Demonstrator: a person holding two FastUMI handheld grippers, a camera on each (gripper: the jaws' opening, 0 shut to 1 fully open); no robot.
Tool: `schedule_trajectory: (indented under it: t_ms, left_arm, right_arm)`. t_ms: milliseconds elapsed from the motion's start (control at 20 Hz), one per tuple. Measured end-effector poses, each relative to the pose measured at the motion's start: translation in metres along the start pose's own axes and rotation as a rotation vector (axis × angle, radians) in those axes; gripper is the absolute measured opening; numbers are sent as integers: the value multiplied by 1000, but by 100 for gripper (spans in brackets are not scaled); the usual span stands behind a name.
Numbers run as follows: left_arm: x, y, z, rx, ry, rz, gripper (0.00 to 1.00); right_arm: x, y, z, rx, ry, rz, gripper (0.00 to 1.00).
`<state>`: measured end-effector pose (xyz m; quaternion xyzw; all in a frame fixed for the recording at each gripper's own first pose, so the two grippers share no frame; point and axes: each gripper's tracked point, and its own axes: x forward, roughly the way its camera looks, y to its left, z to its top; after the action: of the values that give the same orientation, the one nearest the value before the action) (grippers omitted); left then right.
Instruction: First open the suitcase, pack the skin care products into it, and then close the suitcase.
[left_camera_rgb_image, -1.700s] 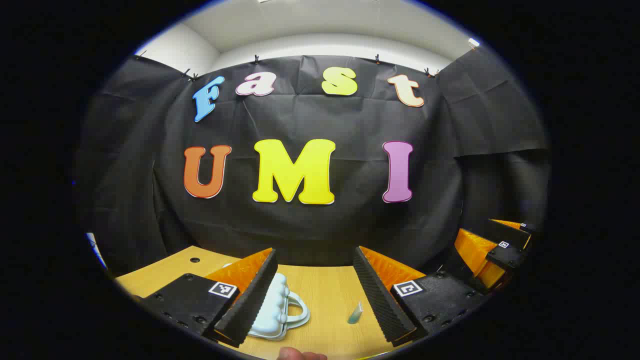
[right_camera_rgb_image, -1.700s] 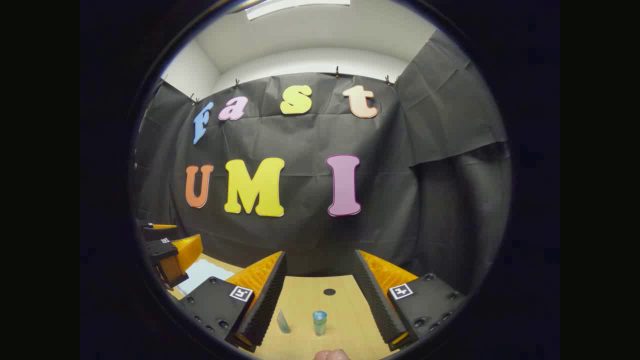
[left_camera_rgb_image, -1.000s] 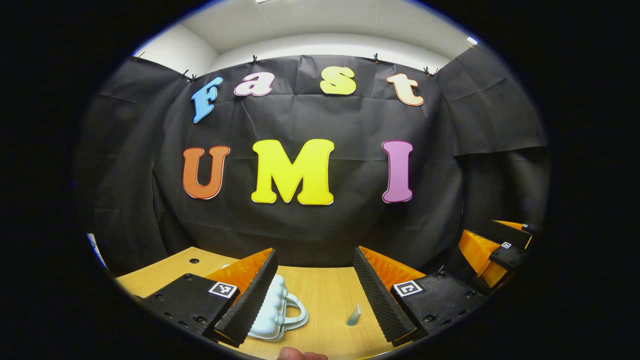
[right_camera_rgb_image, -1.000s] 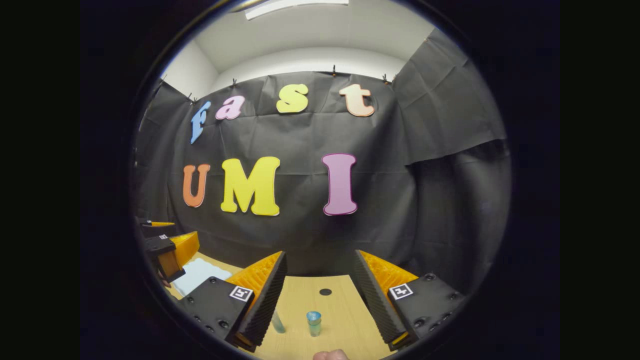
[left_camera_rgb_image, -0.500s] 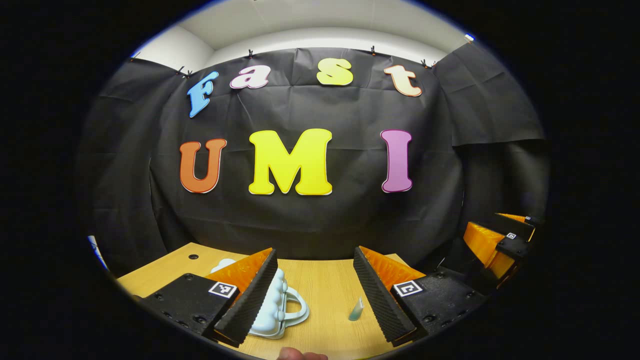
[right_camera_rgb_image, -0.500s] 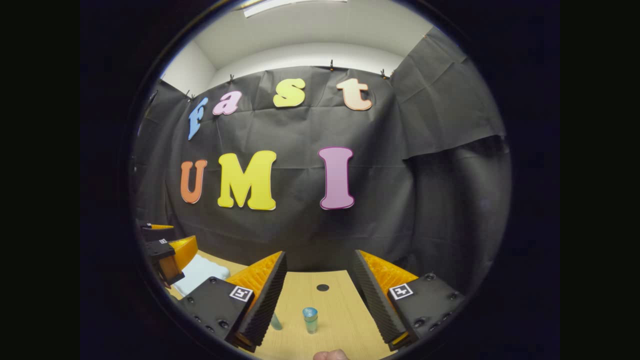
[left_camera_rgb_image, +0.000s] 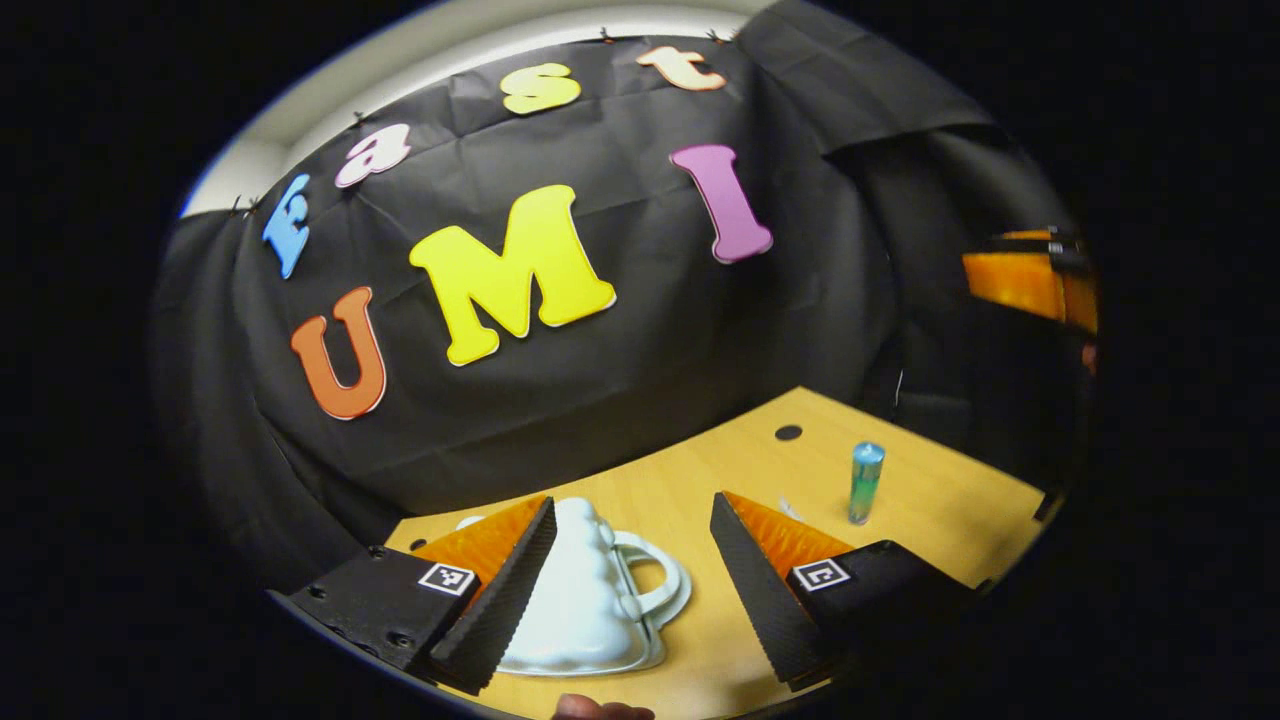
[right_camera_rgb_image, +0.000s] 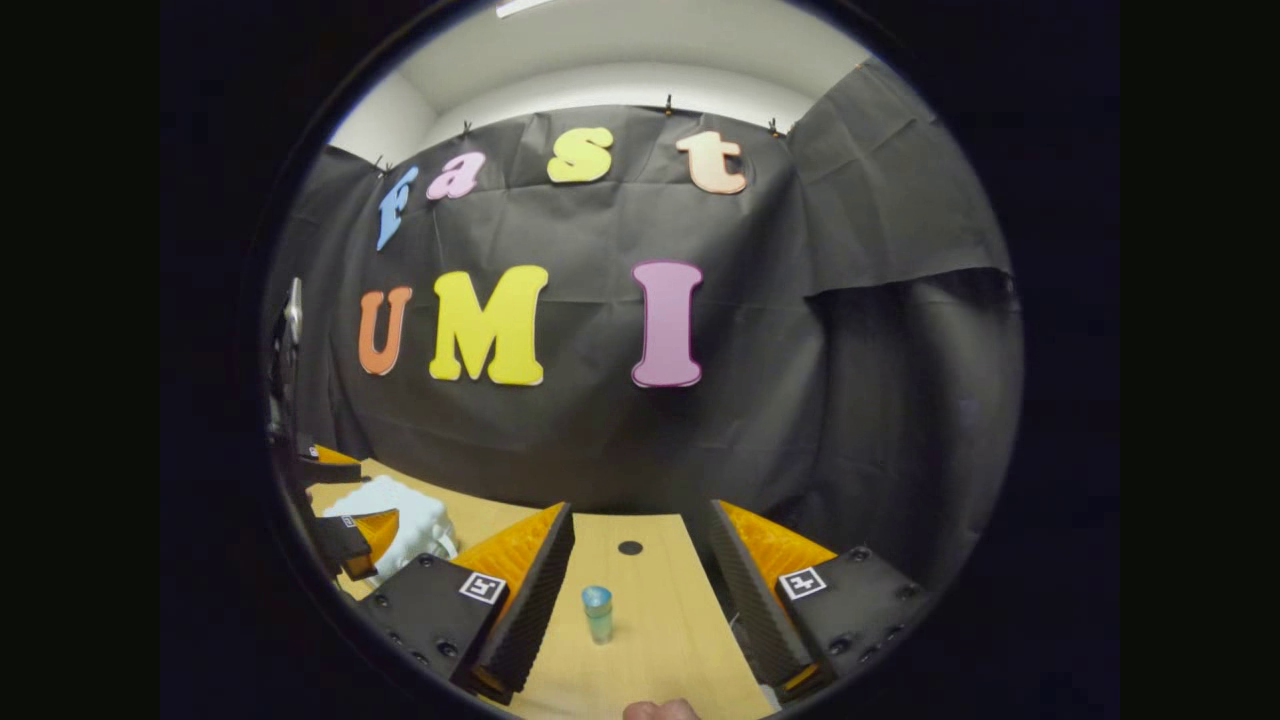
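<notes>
The left gripper is hovering low over the wooden table, its fingers spread wide apart and gripping nothing. The pale, bumpy-shelled toy suitcase is lying flat and shut right under that gap, half tucked behind the gripper's left finger, with its looped handle poking out into the open space between the fingers. So the left gripper looks by far the nearer one for the opening step. The right gripper is waiting off to the side, fingers likewise held apart and empty, pointing at a small blue-capped bottle standing upright just ahead of it. From there the suitcase is sitting well off to its left.
</notes>
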<state>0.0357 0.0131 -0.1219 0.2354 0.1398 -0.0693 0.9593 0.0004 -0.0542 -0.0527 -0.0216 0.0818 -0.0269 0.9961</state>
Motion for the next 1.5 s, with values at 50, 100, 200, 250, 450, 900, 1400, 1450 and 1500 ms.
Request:
schedule_trajectory:
  t_ms: [50, 100, 200, 250, 450, 900, 1400, 1450, 1500]
  left_arm:
    - [7, -3, -13, 59, 43, -17, 99]
    - [16, -9, -30, 119, 94, -40, 99]
    - [30, -16, -62, 235, 187, -83, 99]
    - [34, -20, -72, 304, 222, -100, 99]
    - [53, -25, -107, 518, 296, -146, 99]
    - [94, -28, -148, 700, 401, -162, 96]
    - [103, -33, -159, 727, 433, -168, 29]
    - [103, -33, -156, 726, 422, -166, 25]
    - [102, -31, -152, 723, 409, -161, 18]
  right_arm:
    - [-1, -4, -3, 2, 12, -7, 80]
    - [-2, -7, -5, 11, 21, -11, 80]
    - [-3, -14, -5, 27, 26, -26, 80]
    - [-4, -19, -5, 30, 25, -37, 80]
    - [-6, -36, -10, 32, 42, -86, 80]
    - [-17, -56, -14, -12, 59, -164, 80]
    - [-29, -51, -13, -20, 67, -180, 80]
    - [-31, -49, -13, -18, 64, -180, 80]
    - [-31, -47, -13, -21, 65, -178, 80]
